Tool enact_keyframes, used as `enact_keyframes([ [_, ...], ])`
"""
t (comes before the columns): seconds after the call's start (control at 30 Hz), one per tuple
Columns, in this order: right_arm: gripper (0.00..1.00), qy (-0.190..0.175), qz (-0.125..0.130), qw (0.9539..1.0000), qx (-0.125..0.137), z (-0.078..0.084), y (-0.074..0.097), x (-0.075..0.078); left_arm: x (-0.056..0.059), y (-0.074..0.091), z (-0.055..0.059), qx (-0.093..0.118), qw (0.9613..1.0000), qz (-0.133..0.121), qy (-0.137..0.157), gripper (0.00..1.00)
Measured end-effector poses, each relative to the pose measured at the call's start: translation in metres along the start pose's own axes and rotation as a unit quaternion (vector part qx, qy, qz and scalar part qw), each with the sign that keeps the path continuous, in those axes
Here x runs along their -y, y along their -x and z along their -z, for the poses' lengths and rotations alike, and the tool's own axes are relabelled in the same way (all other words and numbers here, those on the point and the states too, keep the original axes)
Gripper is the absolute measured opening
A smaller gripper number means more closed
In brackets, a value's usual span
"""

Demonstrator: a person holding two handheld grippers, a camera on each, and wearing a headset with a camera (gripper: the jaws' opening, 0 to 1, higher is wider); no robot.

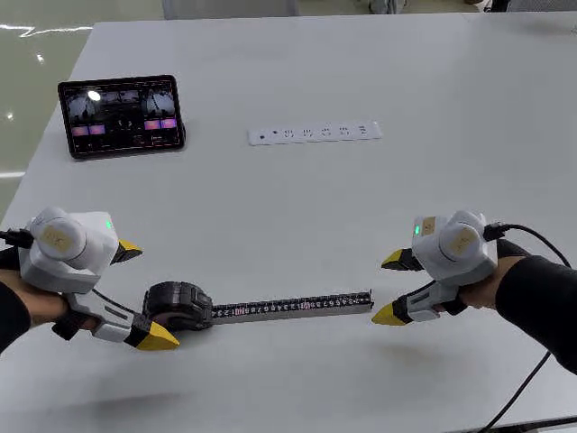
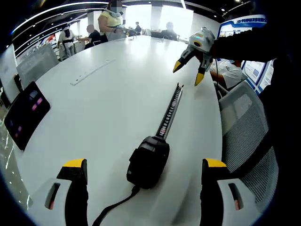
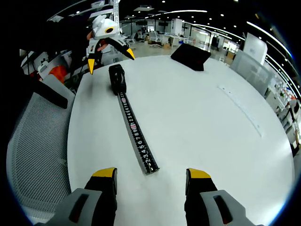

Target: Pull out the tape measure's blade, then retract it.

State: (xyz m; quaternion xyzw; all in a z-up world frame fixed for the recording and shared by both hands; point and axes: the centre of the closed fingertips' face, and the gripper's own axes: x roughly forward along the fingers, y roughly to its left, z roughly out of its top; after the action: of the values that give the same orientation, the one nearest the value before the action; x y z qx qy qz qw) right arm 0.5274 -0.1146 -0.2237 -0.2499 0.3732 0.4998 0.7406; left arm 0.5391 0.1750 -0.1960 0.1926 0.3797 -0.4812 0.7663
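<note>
While the blade (image 3: 135, 134) lies drawn out flat on the white table (image 1: 361, 72), we hold both grippers off it. The left gripper (image 1: 144, 294) has its jaws wide, and the tape measure's case (image 2: 148, 160) sits between the fingers, seemingly touching neither. The right gripper (image 1: 390, 288) is spread wide too, gripping nothing. The blade's free end (image 3: 151, 170) lies just ahead of its fingers, in line with the gap. The blade's long axis runs from one gripper to the other. For retracting, we judge the left nearer the case and the right nearer the tip.
</note>
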Motion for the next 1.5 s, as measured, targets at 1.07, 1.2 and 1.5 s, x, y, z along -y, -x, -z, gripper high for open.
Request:
enact_keyframes([
  [1.07,0.99,-0.105,0.103,0.9859,0.079,0.038,0.047,0.007,-0.012,0.034,0.031,0.09,0.9821,-0.105,0.128,0.99],
  [1.2,0.99,-0.111,0.11,0.9845,0.079,0.045,0.054,0.001,-0.009,0.035,0.038,0.094,0.9819,-0.116,0.117,0.99],
  [1.5,0.99,-0.131,0.118,0.979,0.102,0.058,0.075,-0.005,0.006,0.044,0.059,0.088,0.9831,-0.126,0.1,0.99],
])
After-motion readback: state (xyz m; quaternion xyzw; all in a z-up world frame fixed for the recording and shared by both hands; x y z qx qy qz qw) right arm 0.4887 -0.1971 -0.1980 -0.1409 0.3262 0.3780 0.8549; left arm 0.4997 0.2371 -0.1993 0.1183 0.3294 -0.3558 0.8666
